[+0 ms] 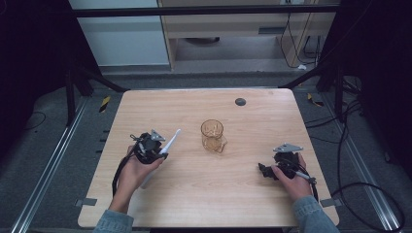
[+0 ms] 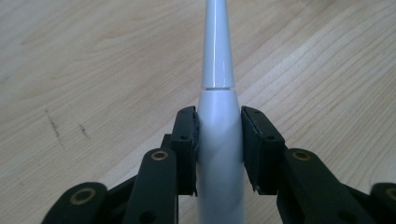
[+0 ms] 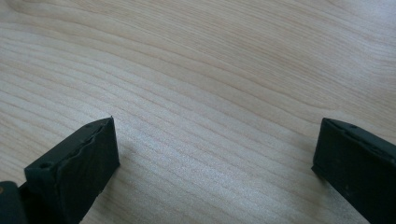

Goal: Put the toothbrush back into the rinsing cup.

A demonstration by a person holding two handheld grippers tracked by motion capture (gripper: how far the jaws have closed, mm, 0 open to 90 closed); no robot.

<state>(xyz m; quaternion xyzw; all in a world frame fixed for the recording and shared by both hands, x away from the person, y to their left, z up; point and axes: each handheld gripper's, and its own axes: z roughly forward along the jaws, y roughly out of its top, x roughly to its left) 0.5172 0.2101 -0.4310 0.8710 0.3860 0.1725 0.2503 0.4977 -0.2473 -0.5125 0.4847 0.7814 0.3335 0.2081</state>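
Bench (image 1: 243, 184): pale wood top with rounded corners; a person's two forearms in denim sleeves come in over its near edge.
Left hand-held gripper (image 1: 154, 151): held in the left hand (image 1: 132, 171) over the near left part of the bench; its jaws are pressed onto the sides of a white toothbrush-like handle.
White handle (image 1: 167, 145): long, slim and tapering, lying at a slant from near left to far right, with its thin end pointing toward the glass jug.
White handle, left gripper view (image 2: 219, 154): the thick lower body sits between the two black pads (image 2: 187, 149), both touching it; a seam joins it to a narrower neck that runs on ahead over the wood.
Glass jug (image 1: 213, 135): small, amber-tinted and see-through, upright near the middle of the bench, with a spout or handle on its near right side; apart from both grippers.
Right hand-held gripper (image 1: 266, 171): held in the right hand (image 1: 294, 179) over the near right part of the bench, pointing left; its jaws are spread wide with only bare wood between them.
Right pads (image 3: 79, 172): low over the bench top; whether they touch it cannot be told.
Dark round disc (image 1: 240, 101): flat on the far part of the bench, well apart from everything else.
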